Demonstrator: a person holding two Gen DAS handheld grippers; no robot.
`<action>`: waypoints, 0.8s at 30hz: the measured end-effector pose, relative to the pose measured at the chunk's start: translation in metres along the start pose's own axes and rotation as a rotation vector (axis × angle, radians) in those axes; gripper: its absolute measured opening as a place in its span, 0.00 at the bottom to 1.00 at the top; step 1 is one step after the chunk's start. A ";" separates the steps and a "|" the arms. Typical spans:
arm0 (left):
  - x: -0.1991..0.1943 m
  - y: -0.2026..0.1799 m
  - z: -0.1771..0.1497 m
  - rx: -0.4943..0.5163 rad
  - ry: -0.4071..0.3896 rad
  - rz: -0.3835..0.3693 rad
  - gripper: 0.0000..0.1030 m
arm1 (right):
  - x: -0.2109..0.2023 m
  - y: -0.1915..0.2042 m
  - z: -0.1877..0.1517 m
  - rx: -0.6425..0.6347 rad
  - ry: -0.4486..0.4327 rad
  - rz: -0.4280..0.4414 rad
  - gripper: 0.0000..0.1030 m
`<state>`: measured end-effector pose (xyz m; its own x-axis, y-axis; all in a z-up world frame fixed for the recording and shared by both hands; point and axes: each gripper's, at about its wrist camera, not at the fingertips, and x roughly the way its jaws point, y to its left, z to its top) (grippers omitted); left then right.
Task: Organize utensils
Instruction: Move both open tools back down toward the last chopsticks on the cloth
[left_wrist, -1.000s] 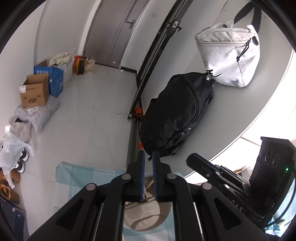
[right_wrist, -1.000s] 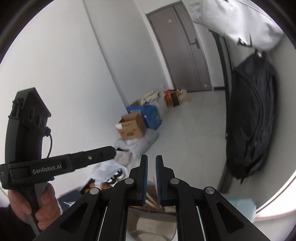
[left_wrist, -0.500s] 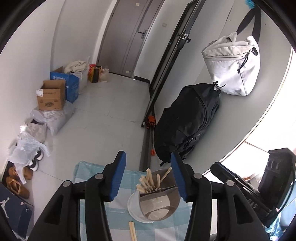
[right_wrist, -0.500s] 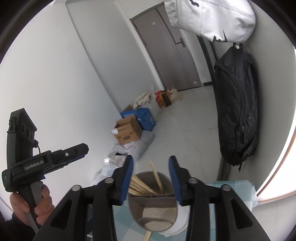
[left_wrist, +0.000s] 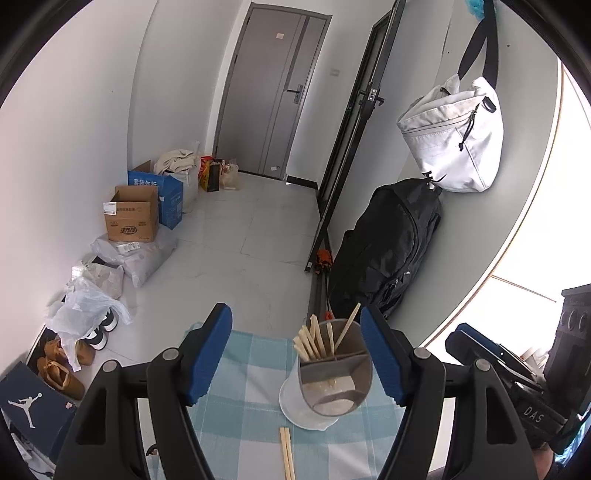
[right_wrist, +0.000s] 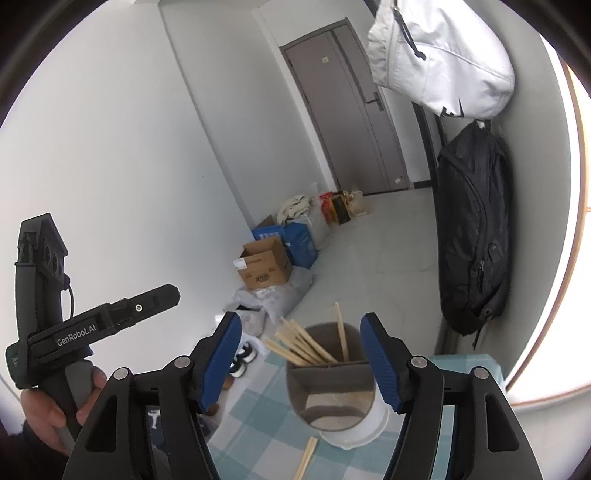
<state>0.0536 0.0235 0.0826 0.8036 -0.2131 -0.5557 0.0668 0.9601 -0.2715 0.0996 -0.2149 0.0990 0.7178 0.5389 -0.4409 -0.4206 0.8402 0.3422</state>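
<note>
A translucent grey utensil holder, tall and rounded with an inner divider, stands upright in a shallow white dish on the bench, which wears a soft cloth checked in pale blue and white. A bundle of pale wooden chopsticks leans out of the holder's far compartment, fanning toward 11 o'clock, with one stick tilted toward 1 o'clock. The near compartment looks bare apart from a light patch at the bottom. A loose pair of chopsticks lies flat on the cloth at 6 o'clock from the holder, just clear of the dish.

The left gripper, matte black with ribbed blue pads, has its jaws opening and already wide; nothing is between the pads, and the holder sits beyond them, toward the right pad. The right gripper is built the same, its jaws also opening and wide, gripping nothing; in its view the holder shows near the right pad and the loose pair at 6 o'clock.

At 9 o'clock in the right view, a hand grips the left gripper's handle. A black backpack and a white bag hang on the wall at 2 o'clock; cardboard boxes sit on the tiled floor
</note>
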 end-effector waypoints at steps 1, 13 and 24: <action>-0.002 -0.001 -0.002 0.004 -0.005 0.001 0.70 | -0.003 0.002 -0.002 -0.003 -0.003 -0.002 0.69; -0.019 -0.007 -0.032 0.044 -0.039 0.041 0.75 | -0.027 0.013 -0.041 -0.013 -0.011 -0.016 0.83; -0.011 -0.001 -0.067 0.053 -0.005 0.073 0.76 | -0.018 0.005 -0.081 -0.007 0.044 -0.025 0.92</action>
<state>0.0056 0.0127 0.0365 0.8107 -0.1409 -0.5683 0.0385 0.9813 -0.1884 0.0397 -0.2149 0.0413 0.7031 0.5201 -0.4849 -0.4071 0.8535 0.3252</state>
